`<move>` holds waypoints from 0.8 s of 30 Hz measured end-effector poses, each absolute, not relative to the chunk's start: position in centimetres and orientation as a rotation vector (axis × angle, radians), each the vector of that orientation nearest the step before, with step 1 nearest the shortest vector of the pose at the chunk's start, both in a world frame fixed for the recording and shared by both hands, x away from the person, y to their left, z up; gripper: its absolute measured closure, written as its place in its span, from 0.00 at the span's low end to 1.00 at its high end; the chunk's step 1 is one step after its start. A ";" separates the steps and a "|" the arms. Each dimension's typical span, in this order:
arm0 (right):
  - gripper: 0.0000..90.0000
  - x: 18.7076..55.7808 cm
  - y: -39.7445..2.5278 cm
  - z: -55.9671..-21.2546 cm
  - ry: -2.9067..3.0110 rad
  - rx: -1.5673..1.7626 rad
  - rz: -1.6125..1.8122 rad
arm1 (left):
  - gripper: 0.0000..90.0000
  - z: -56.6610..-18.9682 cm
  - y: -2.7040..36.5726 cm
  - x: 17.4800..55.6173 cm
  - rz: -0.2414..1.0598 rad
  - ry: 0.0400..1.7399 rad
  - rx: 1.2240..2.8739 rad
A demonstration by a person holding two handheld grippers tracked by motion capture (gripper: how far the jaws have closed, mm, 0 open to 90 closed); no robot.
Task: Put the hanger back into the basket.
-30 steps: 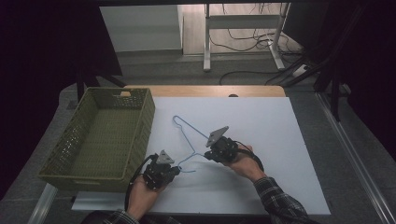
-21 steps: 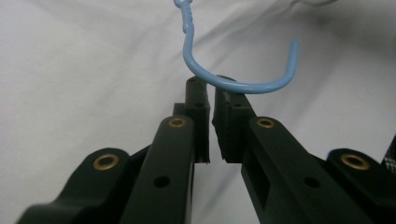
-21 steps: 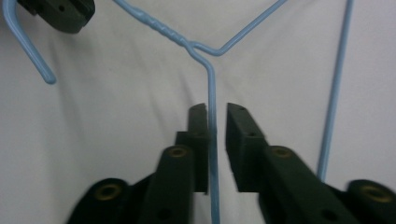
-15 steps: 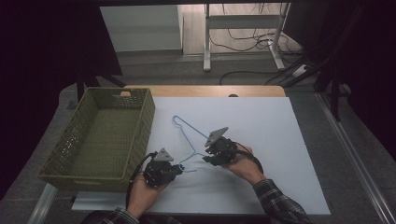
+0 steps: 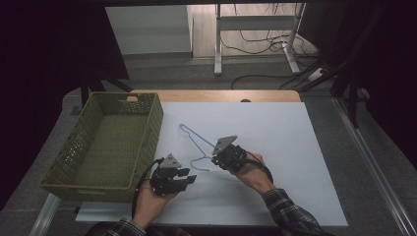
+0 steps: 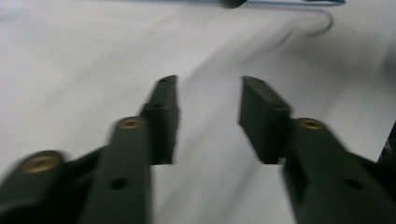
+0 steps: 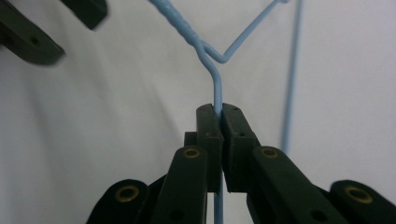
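Note:
A light blue wire hanger (image 5: 195, 140) lies on the white table top (image 5: 275, 132), its hook end toward the person. My right gripper (image 5: 215, 158) is shut on the hanger's wire (image 7: 217, 88) just below the twisted neck. My left gripper (image 5: 192, 179) is open above the bare table, a short way left of the hook, with nothing between its black fingers (image 6: 163, 112). The hanger's blue wire (image 6: 299, 3) runs along the top edge of the left gripper view. The left gripper's jaw tips (image 7: 70, 18) appear at the top left of the right gripper view.
A green woven basket (image 5: 83, 177) stands empty at the table's left side, close beside my left hand. The table's wooden far edge (image 5: 216, 96) borders a dark floor with a desk frame and cables. White surface stretches to the right of my right hand.
My left gripper has shifted slightly right, toward the hanger's hook. The right gripper and the hanger have barely moved.

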State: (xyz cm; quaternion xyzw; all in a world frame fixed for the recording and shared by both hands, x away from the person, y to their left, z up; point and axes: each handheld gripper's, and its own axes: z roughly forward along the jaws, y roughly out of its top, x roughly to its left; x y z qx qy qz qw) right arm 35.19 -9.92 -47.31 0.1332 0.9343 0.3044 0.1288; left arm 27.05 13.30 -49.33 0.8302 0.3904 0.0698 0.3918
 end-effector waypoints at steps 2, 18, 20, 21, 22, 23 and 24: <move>0.96 35.2 -10.3 -46.5 2.729 0.413 0.942 | 0.48 -49.0 13.6 27.2 0.181 0.984 2.095; 0.96 34.4 -11.5 -43.3 2.803 0.446 1.114 | 0.57 -44.3 12.8 28.5 0.306 0.672 2.045; 0.96 34.4 -11.4 -43.2 2.807 0.442 1.101 | 0.63 -44.0 12.5 28.7 0.318 0.646 2.034; 0.96 34.4 -11.4 -43.2 2.812 0.442 1.100 | 0.66 -43.8 12.4 28.8 0.307 0.630 2.023; 0.96 34.4 -11.4 -43.3 2.817 0.442 1.100 | 0.70 -43.7 12.3 28.9 0.311 0.613 2.017; 0.96 34.4 -11.4 -43.3 2.820 0.440 1.099 | 0.73 -43.6 12.2 29.0 0.316 0.611 2.020; 0.96 34.4 -11.4 -43.4 2.824 0.442 1.107 | 0.77 -43.6 12.0 29.2 0.315 0.606 2.026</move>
